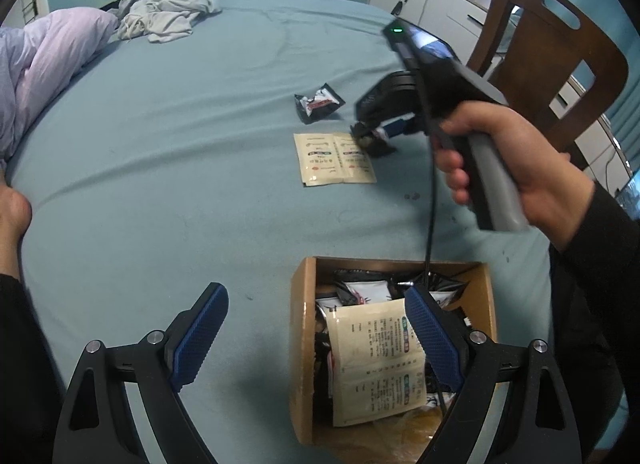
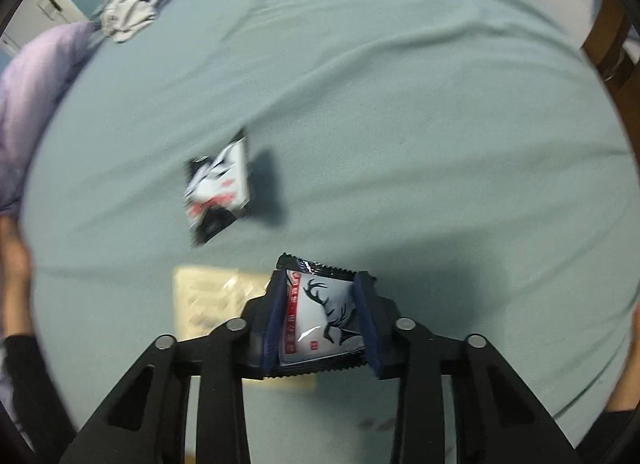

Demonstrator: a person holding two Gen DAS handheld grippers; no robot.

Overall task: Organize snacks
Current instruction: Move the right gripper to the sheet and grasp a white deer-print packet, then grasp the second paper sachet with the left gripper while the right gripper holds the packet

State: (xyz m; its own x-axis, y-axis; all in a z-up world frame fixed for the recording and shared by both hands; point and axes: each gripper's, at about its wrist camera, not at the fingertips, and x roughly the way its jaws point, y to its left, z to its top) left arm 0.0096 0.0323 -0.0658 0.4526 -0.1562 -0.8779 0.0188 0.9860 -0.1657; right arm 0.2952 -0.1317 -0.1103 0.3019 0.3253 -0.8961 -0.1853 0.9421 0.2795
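In the right wrist view my right gripper (image 2: 320, 280) is shut on a black-and-white snack packet (image 2: 324, 320) with an antler drawing, held just above the blue bedsheet. A second, similar packet (image 2: 218, 190) lies further out on the sheet, blurred. A beige sachet (image 2: 208, 296) lies to the left of the fingers. The left wrist view shows the right gripper (image 1: 372, 136) at the beige sachet's (image 1: 334, 163) right edge, with the other black packet (image 1: 319, 102) beyond it. My left gripper (image 1: 316, 328) stands open with nothing in it, over the left rim of a cardboard box (image 1: 302, 344) that holds several packets.
Crumpled grey clothes (image 1: 164, 10) and a lilac duvet (image 1: 52, 56) lie at the bed's far left. A wooden chair (image 1: 548, 64) and white cabinets (image 1: 424, 0) stand to the right. A hand (image 1: 500, 160) in a black sleeve holds the right gripper's handle.
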